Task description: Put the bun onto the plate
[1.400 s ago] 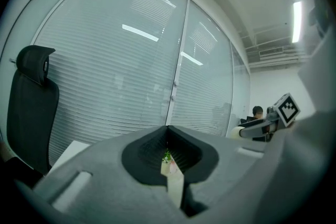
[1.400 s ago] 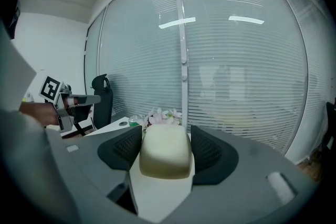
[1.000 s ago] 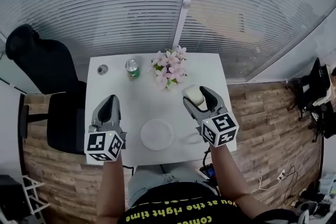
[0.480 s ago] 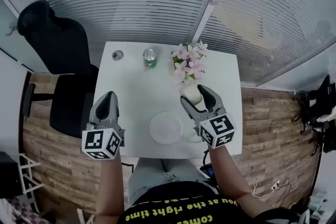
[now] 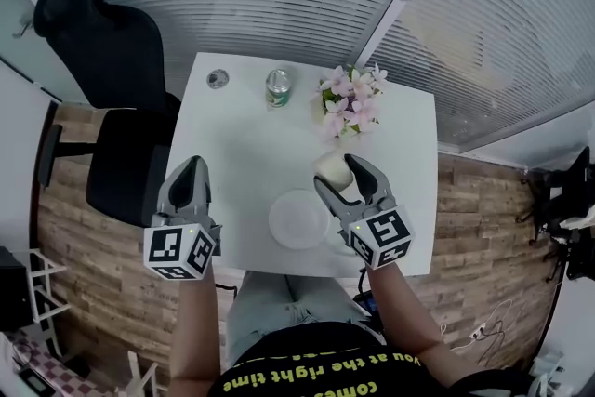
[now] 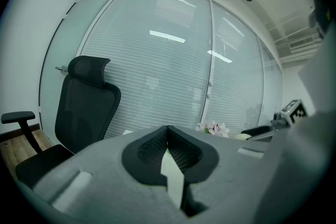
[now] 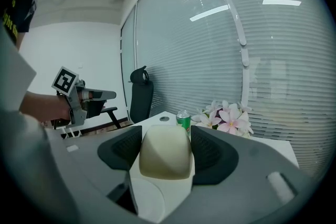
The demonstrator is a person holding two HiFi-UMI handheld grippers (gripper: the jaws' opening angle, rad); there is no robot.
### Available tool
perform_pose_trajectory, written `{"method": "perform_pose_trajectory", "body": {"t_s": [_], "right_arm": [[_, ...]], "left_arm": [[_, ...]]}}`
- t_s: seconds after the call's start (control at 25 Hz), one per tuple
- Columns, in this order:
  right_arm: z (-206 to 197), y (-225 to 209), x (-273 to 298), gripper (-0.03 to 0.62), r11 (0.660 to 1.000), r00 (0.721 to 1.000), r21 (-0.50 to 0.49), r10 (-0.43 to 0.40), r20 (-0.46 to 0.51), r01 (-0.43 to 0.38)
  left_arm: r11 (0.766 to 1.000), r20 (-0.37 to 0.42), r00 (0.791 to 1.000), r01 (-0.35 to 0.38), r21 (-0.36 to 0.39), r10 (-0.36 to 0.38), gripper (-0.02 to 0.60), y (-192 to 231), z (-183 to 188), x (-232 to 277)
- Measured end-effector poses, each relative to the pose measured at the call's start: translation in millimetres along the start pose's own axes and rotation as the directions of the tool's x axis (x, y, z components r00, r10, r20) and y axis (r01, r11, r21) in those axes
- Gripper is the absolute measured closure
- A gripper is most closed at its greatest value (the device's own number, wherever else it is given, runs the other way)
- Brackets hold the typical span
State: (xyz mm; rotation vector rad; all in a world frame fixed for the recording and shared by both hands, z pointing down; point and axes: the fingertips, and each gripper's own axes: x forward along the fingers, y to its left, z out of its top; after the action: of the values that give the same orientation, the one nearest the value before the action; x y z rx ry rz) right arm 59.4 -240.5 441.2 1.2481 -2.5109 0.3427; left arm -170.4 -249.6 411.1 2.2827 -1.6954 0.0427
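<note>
Table (image 5: 242,153): white.
Right gripper (image 5: 341,175): jaws pinching the bun.
Left gripper (image 5: 190,170): jaws pressing together, empty, hovering at the left edge.
Plate (image 5: 297,220): white, sitting by the front edge.
Bun (image 7: 164,152): pale, smooth, domed, hanging just past the plate's far rim.

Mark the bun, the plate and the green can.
bun (image 7: 165,152), right gripper view, middle of its pale near face.
plate (image 5: 299,220), head view, its bare centre.
green can (image 5: 278,82), head view, its lid.
</note>
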Motion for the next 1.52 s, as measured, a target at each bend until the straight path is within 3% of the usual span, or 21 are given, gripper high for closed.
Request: {"method": "perform_pose_trajectory", "body": {"t_s": [1.52], "right_arm": [[-109,57,28,0.293,0.988,0.972,0.053,0.151,-0.178,-0.144]], "left_arm": [[0.999,-0.082,0.997,-0.017,-0.047,0.013,0.58,6,-58,6]]}}
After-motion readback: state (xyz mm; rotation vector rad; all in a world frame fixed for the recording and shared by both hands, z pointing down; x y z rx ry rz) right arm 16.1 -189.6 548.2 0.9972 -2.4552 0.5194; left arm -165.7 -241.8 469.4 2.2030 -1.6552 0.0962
